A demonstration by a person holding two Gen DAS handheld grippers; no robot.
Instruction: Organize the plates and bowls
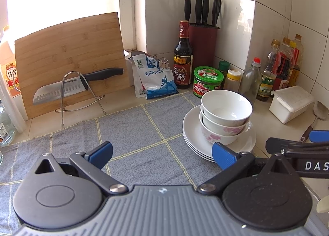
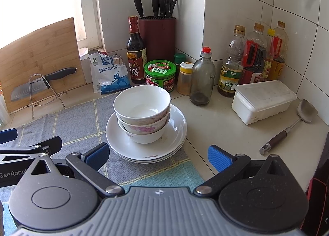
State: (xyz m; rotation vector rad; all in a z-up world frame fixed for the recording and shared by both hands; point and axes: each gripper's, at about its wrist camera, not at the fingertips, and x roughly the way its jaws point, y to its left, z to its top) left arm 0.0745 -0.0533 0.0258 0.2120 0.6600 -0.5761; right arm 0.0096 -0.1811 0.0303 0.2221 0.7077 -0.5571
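Three white bowls sit nested, the lower two with pink flower prints, on a stack of three shallow white plates at the edge of a grey checked cloth. The right claw is spread wide and holds nothing; the pile stands just ahead of it, between its blue pads and slightly toward its left one. The left claw is likewise spread and empty, with the pile ahead and off to its right, just past its right pad. Glazed ware like this is probably stiff, smooth and slippery, fairly heavy as a whole pile, and apt to chip or break if knocked or dropped. A rim pinch looks the safest hold: one pad inside and one outside the top bowl's lip, lifted straight up so the bowl beneath does not drag along. The plates are best taken by the rim nearest the claw, where it overhangs.
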